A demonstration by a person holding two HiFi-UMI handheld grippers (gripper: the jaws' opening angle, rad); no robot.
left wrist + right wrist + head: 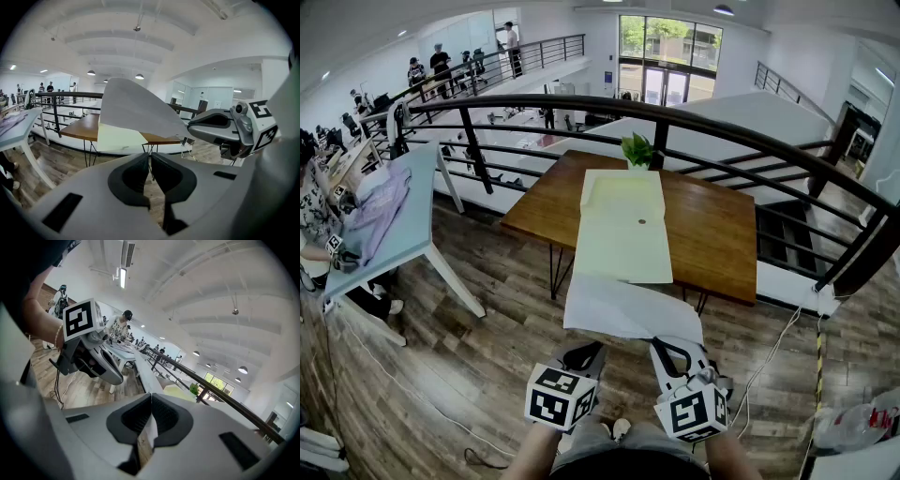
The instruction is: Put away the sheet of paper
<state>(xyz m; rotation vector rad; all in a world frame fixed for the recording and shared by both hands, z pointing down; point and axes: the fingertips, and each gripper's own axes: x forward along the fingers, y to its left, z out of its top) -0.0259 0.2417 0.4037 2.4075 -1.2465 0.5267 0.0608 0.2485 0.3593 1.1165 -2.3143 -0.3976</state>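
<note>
While the big wooden worktop (712, 234) stretches out by the railing, look at the pale yellow-green envelope (623, 234) lying lengthwise down its middle, with what looks like a flap open at the far end. Nearer the person, the sheet of paper (628, 309) is up in the air. Its far edge reaches toward the envelope's near end and its near edge is down at the tools. The right tool (670, 349) has it: that tool's own view shows the jaws closed with the sheet's white edge pinched between them. The left tool (585, 354) sits just beside the sheet's near left corner with its jaws pressed together. Its own view shows nothing caught in them, and the sheet rises out ahead of it. By my reading, the pickup is done and the stowing isn't, since the sheet is not inside the envelope. What's left looks like feeding it in, and a floppy sheet held by one pinch may make that fiddly. Smaller bits: a potted plant (637, 148) at the far edge, and a round clasp (641, 222) on the envelope.
</note>
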